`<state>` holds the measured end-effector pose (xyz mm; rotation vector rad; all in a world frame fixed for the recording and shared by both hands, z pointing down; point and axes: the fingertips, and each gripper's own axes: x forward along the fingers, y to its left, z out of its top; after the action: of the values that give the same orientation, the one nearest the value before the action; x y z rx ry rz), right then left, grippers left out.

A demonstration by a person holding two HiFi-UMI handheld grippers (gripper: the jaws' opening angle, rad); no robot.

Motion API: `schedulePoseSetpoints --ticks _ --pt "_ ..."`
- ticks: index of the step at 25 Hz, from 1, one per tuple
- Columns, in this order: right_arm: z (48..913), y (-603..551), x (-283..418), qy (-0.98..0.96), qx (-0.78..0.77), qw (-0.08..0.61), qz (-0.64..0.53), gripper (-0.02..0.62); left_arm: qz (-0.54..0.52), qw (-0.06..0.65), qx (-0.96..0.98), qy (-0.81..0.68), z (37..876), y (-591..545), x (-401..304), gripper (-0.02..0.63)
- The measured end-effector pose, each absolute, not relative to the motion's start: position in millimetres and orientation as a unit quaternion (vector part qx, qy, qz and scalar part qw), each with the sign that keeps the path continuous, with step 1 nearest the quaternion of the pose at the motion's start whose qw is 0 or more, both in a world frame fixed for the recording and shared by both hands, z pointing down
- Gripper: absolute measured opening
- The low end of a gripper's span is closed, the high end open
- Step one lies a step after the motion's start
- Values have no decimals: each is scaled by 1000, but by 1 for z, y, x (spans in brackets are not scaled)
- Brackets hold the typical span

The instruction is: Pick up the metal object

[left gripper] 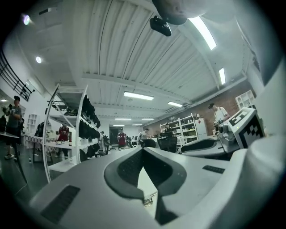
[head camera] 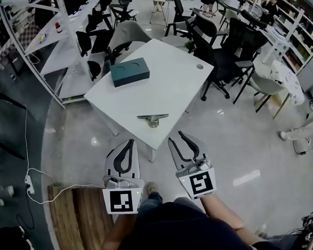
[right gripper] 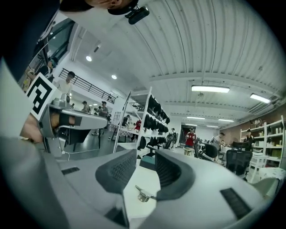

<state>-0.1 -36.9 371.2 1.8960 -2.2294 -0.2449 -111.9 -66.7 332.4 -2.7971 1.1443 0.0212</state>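
Note:
The metal object [head camera: 153, 119], a small silvery fitting with a flat bar across its top, lies near the front edge of the white table [head camera: 175, 84]. Both grippers hang below that edge, short of the table. My left gripper [head camera: 129, 143] is shut, tips together, with nothing in it. My right gripper [head camera: 176, 138] is open and empty. In the right gripper view the metal object [right gripper: 144, 195] shows on the table beyond the parted jaws of the right gripper [right gripper: 145, 167]. In the left gripper view the metal object [left gripper: 148, 201] shows under the closed tips of the left gripper [left gripper: 143, 151].
A dark teal box [head camera: 129, 72] sits at the table's far left. Black office chairs [head camera: 224, 61] crowd the far and right sides. A white shelf rack [head camera: 48, 54] stands to the left. A cable with a power strip [head camera: 28, 182] and a wooden pallet [head camera: 80, 214] lie on the floor.

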Motion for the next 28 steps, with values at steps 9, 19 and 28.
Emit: schedulePoseSetpoints --ticks 9,19,28 --pt "446 -99 4 -751 623 215 -31 144 -18 23 -933 358 366 -119 -98 21" --pt "559 -180 25 -776 509 372 0 144 -42 11 -916 398 387 -181 -84 21" --pt "642 -217 31 -785 330 520 -55 144 -68 5 -879 472 394 -231 -64 21"
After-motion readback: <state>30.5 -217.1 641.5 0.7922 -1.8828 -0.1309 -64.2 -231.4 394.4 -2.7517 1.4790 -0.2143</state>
